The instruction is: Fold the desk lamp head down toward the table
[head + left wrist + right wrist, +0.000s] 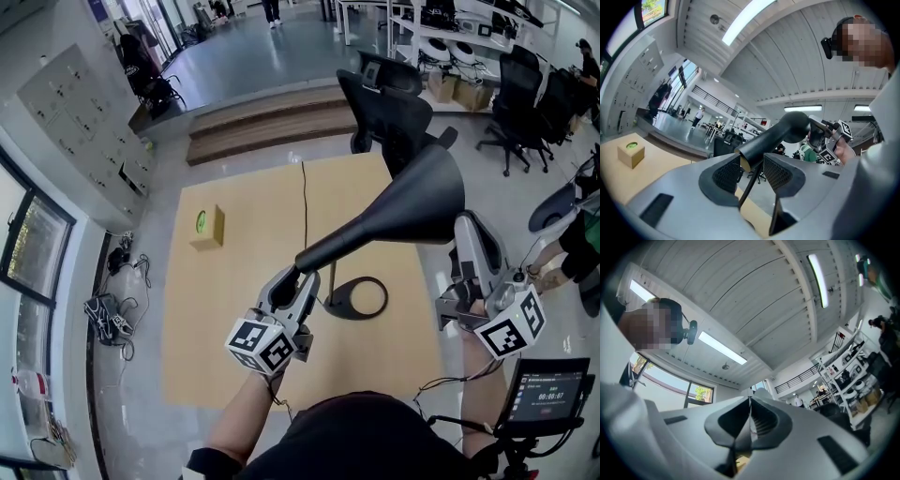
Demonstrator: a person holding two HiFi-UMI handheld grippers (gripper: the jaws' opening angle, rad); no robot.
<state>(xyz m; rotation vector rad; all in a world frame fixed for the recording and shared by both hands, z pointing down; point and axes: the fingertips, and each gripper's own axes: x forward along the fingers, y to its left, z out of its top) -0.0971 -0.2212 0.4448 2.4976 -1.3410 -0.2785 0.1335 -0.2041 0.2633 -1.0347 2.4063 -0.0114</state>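
Note:
A black desk lamp stands on the wooden table (pixel 234 319), its ring-shaped base (pixel 361 298) lying flat. The cone-shaped lamp head (pixel 417 202) is raised and opens toward the right. In the head view my left gripper (pixel 289 278) is shut on the lower end of the lamp's neck (pixel 328 248). The left gripper view shows that neck (pixel 764 140) between the jaws of the left gripper (pixel 749 161), with the head (pixel 796 125) beyond. My right gripper (pixel 466 223) points upward just beside the head's rim. In its own view the right gripper (pixel 750 404) is shut with nothing in it.
A small cardboard box (pixel 207 226) with a green disc sits at the table's far left. The lamp's cable (pixel 304 202) runs to the far edge. Black office chairs (pixel 384 108) stand beyond the table, and a small screen (pixel 548 394) is at lower right.

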